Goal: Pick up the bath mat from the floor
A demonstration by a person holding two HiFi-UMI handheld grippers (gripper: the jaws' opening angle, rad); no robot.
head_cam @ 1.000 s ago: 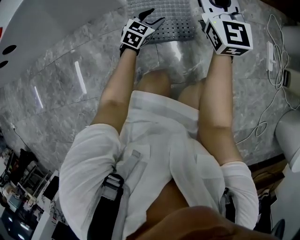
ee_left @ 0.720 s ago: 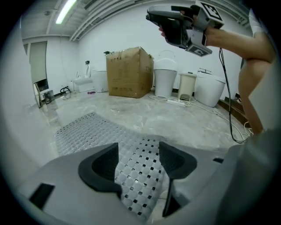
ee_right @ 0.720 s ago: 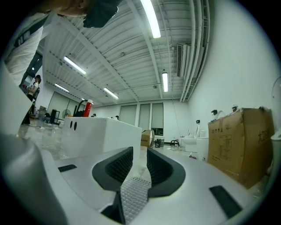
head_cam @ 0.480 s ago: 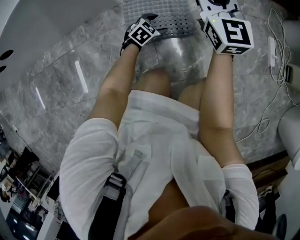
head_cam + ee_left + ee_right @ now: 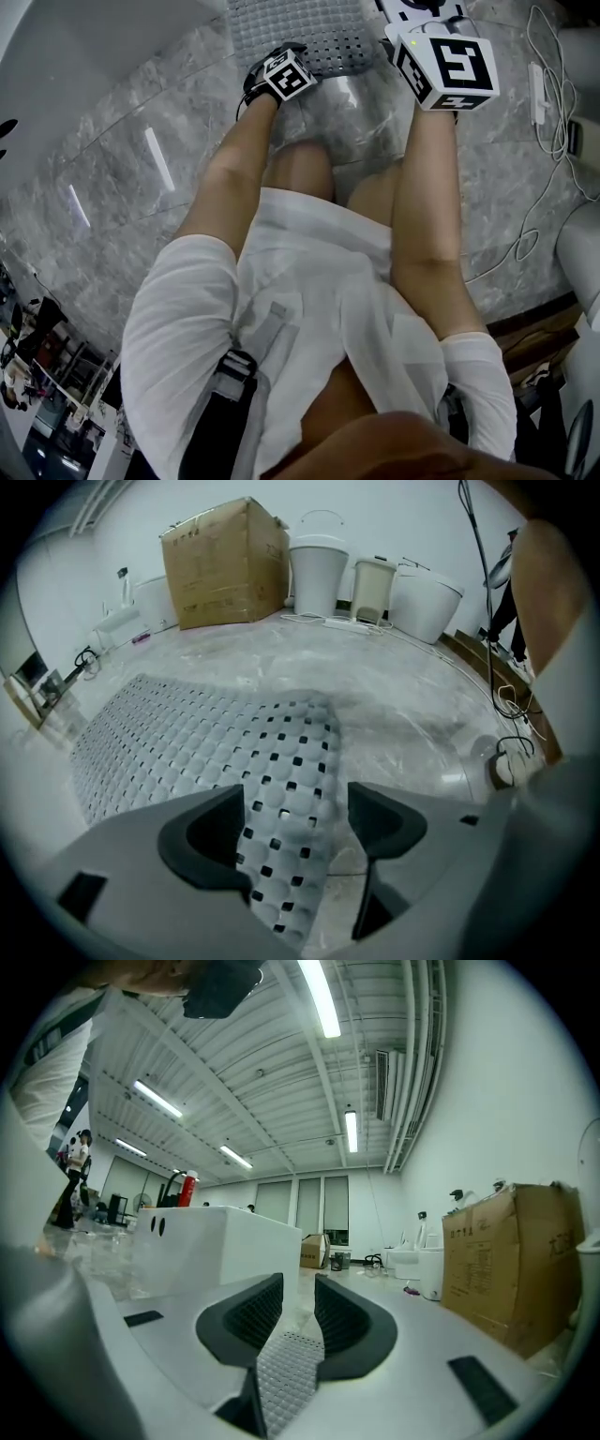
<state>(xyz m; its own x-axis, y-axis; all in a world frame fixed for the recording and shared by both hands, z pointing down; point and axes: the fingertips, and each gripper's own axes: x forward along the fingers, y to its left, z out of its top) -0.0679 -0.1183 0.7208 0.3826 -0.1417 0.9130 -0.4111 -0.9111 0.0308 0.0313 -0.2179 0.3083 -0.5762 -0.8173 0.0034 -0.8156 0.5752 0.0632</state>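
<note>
The grey bath mat [image 5: 302,28], knobbly with small square holes, lies flat on the marble floor at the top of the head view. My left gripper [image 5: 284,58] is low over its near edge. In the left gripper view the jaws [image 5: 295,808] point steeply down and stand wide on either side of the mat's [image 5: 197,742] near right corner. They have just been opening, and the pads do not press on it. My right gripper [image 5: 422,7] is held higher and level. Its jaws [image 5: 298,1307] are a narrow gap apart, and a dotted grey strip [image 5: 286,1377] shows low between them.
A cardboard box [image 5: 225,564], a white bucket [image 5: 317,574], a small pedal bin [image 5: 373,592] and a white tub [image 5: 427,602] stand along the far wall. Cables [image 5: 553,112] lie on the floor at right. A large white bathtub [image 5: 84,56] is at left. The person's knees [image 5: 300,178] are just behind the mat.
My left gripper has sunk toward the floor and tipped downward onto the mat's near edge, and its marker cube looks smaller. The right gripper has kept still.
</note>
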